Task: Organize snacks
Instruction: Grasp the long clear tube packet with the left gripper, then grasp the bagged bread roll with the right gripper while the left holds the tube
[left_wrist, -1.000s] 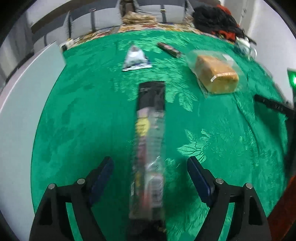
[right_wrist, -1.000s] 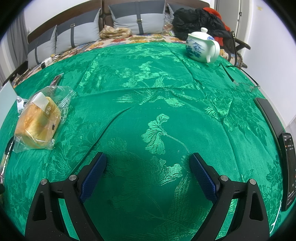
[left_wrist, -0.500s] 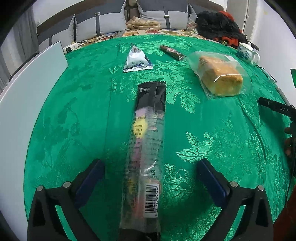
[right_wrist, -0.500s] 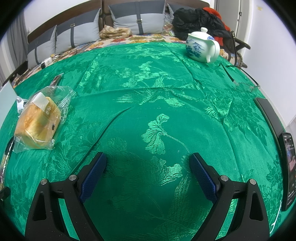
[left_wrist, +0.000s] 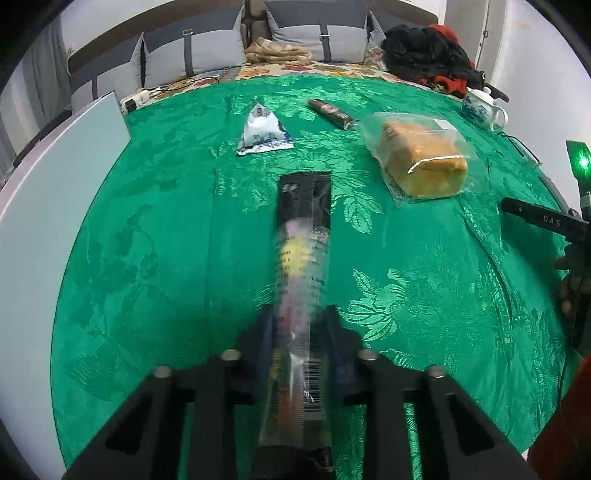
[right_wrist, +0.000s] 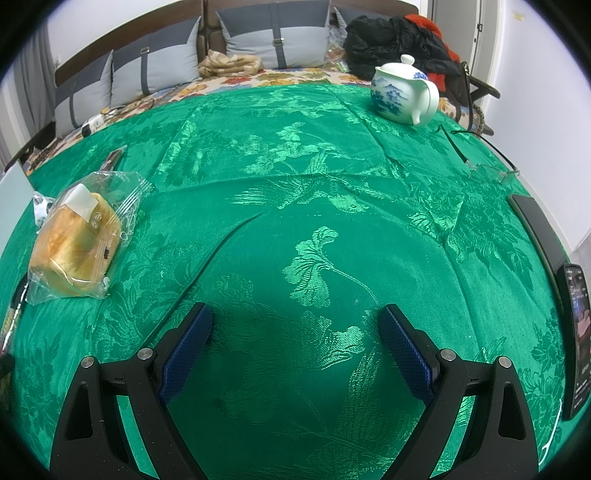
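A long clear-and-black snack packet (left_wrist: 301, 266) lies lengthwise on the green tablecloth (left_wrist: 147, 258). My left gripper (left_wrist: 297, 317) is closing tight on its near end, with both pads pressing its sides. Beyond it lie a white triangular packet (left_wrist: 263, 129), a dark wrapped bar (left_wrist: 330, 109) and a bagged loaf of bread (left_wrist: 421, 162). In the right wrist view the bread (right_wrist: 75, 245) sits at the left. My right gripper (right_wrist: 295, 317) hovers open over bare cloth with nothing between its fingers.
A white and blue teapot (right_wrist: 404, 96) stands at the far right, with glasses (right_wrist: 487, 170) and a phone (right_wrist: 576, 332) along the right edge. A white board (left_wrist: 44, 206) borders the table's left side. A sofa with grey cushions (right_wrist: 155, 66) lies behind.
The left gripper's jaws opened wider, then closed onto the near end of the long packet. The right gripper has not moved.
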